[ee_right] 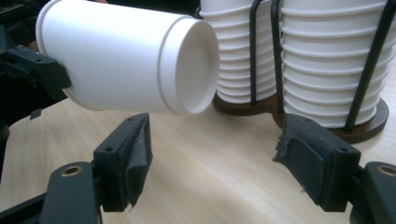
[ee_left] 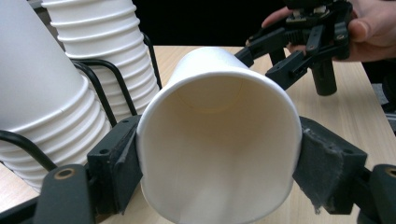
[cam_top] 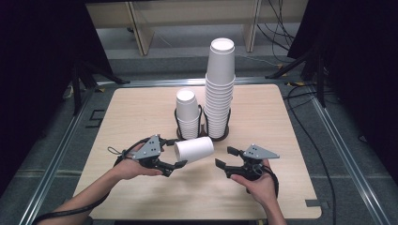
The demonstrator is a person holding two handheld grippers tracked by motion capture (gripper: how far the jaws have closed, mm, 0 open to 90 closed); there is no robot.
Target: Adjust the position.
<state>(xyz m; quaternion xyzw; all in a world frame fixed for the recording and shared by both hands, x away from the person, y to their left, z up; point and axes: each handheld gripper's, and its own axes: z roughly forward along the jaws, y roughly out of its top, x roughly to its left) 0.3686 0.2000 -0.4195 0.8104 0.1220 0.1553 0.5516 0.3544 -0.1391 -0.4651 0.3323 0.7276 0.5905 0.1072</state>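
A paper cup [cam_top: 194, 149] lies on its side above the table [cam_top: 141, 108], clamped near its open rim by the left gripper [cam_top: 177, 165], at about six o'clock from the two cup stacks [cam_top: 219, 89] in their wire rack [cam_top: 202, 123]. The right gripper [cam_top: 224, 157], at three o'clock of the cup, holds nothing, and its jaws stand apart with bare wood between them. Light, thin-walled and easily dented, the cup looks safest gripped gently at its stiffer rolled rim or base
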